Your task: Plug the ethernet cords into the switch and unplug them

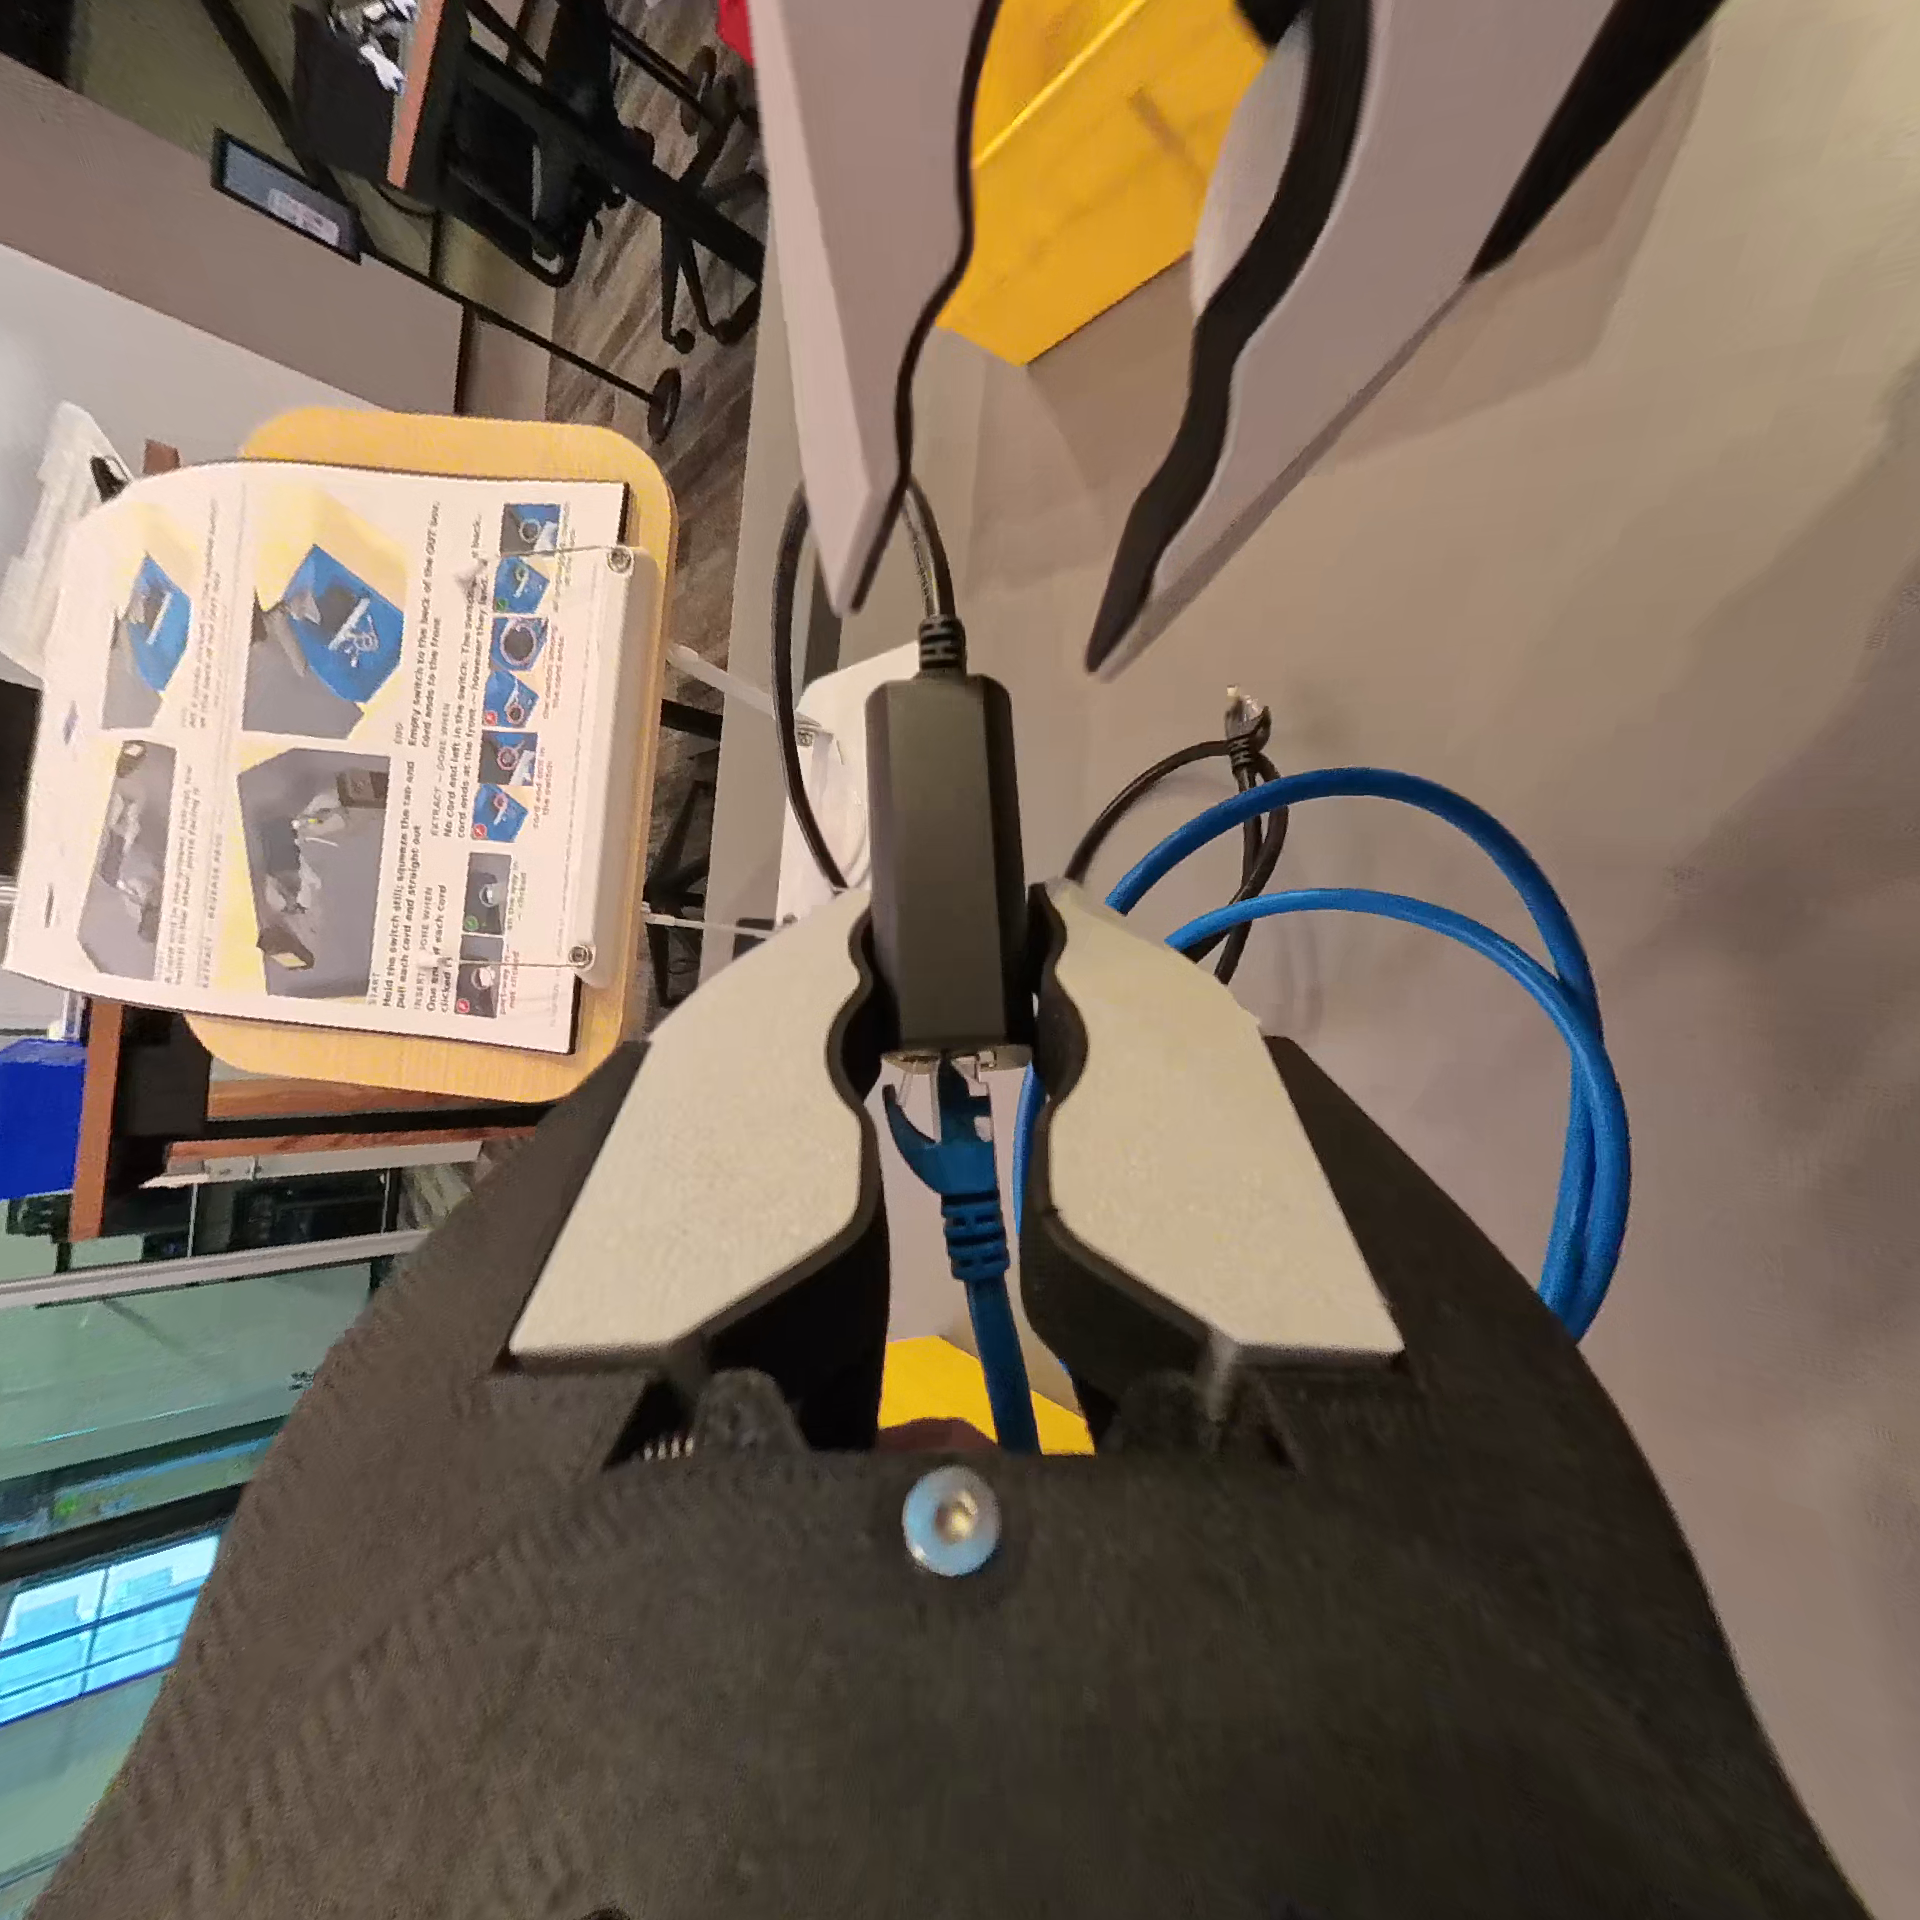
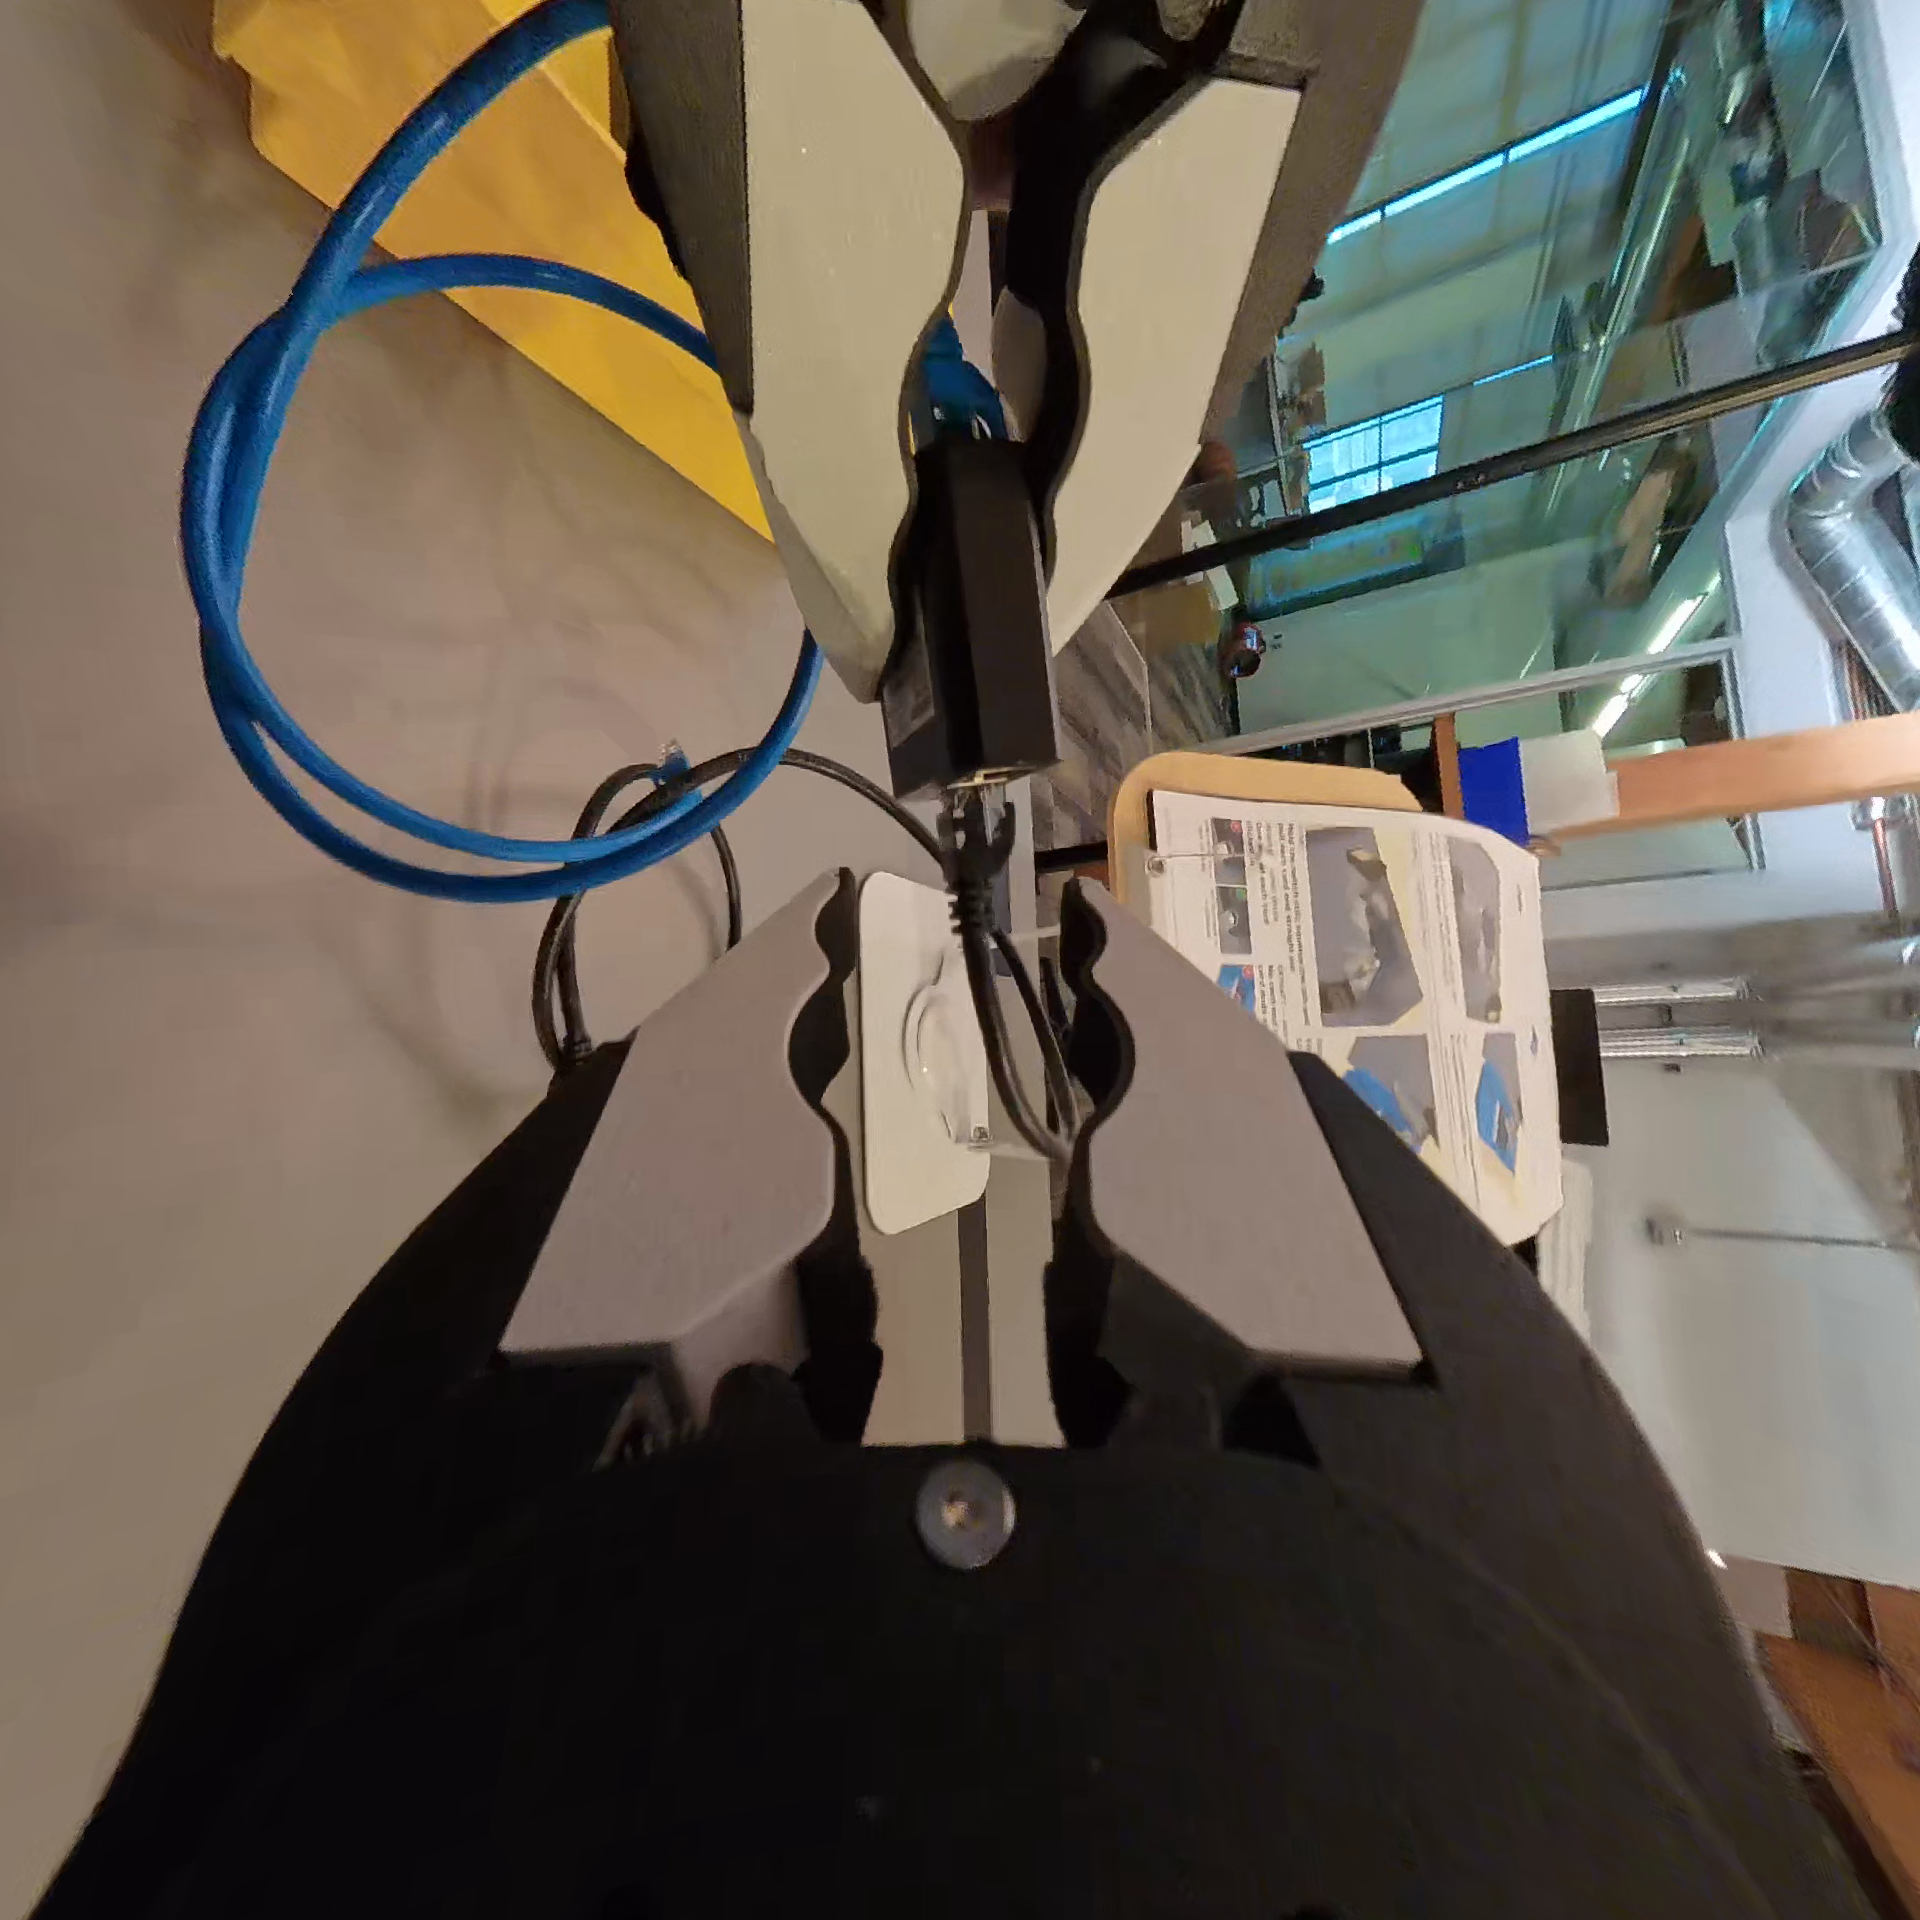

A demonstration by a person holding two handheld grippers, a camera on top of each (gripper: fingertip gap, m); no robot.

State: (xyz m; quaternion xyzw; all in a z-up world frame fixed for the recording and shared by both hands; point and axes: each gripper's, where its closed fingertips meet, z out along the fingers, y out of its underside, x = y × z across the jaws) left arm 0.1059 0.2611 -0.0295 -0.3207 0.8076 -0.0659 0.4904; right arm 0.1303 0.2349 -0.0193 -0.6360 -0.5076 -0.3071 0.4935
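My left gripper (image 1: 951, 935) is shut on the small black switch (image 1: 940, 831) and holds it above the grey table (image 1: 1610, 468). A blue ethernet cord (image 1: 971, 1184) is plugged into the switch's near end, and a black cord (image 1: 935, 634) enters its far end. In the right wrist view the switch (image 2: 982, 623) hangs between the left gripper's fingers (image 2: 831, 343). The black cord's plug (image 2: 977, 831) sits in the switch. My right gripper (image 2: 956, 894) is open just below that plug, with the black cord running loose between its fingers. It also shows at the top of the left wrist view (image 1: 977, 623).
The blue cord lies in loops on the table (image 1: 1558, 987) (image 2: 239, 582). A loose plug end (image 1: 1247, 717) lies beside them. A yellow bin (image 1: 1091, 187) (image 2: 499, 177) stands nearby. An instruction sheet on a wooden stand (image 1: 332, 748) (image 2: 1351, 987) is past the table edge. A white plate (image 2: 914, 1049) sits on that edge. Tip to tip, the grippers are about 4 centimetres apart.
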